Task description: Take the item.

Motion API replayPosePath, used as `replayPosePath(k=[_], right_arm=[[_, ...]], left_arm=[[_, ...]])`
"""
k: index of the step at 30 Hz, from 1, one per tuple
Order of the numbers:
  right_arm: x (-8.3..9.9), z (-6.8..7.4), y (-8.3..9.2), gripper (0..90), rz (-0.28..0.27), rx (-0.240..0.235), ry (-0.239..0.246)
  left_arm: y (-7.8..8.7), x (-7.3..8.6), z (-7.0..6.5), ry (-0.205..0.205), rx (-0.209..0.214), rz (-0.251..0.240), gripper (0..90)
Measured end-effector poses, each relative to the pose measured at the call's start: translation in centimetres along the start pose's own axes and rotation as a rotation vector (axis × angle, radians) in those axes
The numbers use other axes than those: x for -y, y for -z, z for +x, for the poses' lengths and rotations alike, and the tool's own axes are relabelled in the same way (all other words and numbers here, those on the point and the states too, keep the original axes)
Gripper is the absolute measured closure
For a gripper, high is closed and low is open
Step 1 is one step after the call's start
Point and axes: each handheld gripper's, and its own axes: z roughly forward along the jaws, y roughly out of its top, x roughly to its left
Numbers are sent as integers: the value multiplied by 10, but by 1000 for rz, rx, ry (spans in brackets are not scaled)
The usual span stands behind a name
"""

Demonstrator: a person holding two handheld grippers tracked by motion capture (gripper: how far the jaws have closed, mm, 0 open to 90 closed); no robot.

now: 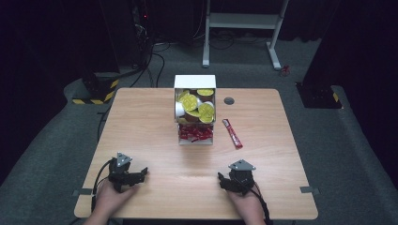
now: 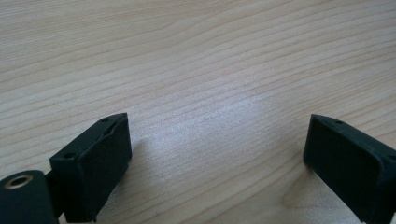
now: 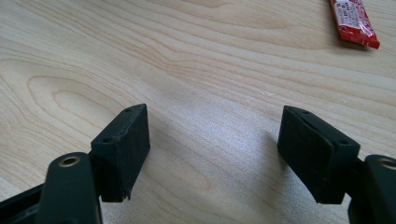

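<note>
From the high view I see a white two-tier container [image 1: 195,80] standing upright at the far middle of the tabletop [image 1: 141,122], its open front facing me. The upper compartment holds round capsules with yellow lids [image 1: 195,104], piled loosely; some lids face outward and others are tilted. The lower compartment, a shallow tray at the base, holds a heap of small red sachets [image 1: 195,134]. I cannot read any print on the capsules or the sachets from this height.

One red sachet [image 1: 233,133] lies flat on the tabletop just to the right of the container, apart from it and lying lengthwise away from me. The right gripper view shows one end of it at the top right [image 3: 356,21], well ahead of the jaws, with small white print on the red wrapper.

I hold the left gripper [image 1: 141,174] at the near left of the tabletop. In the left gripper view [image 2: 217,149] its jaws stand wide apart with bare wood between them.

I hold the right gripper [image 1: 220,180] at the near right. In the right gripper view [image 3: 213,144] its jaws also stand apart, with nothing between them but wood grain. Neither gripper touches the sachet or the container.

A small dark round insert [image 1: 229,101] sits in the tabletop to the right of the container's upper tier.
</note>
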Motion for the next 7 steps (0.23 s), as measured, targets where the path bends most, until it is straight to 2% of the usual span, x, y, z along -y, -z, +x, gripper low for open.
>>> replayPosePath(k=[7], right_arm=[[0,0,0,241,2,-10,0]], left_arm=[[0,0,0,-2,0,0,82]])
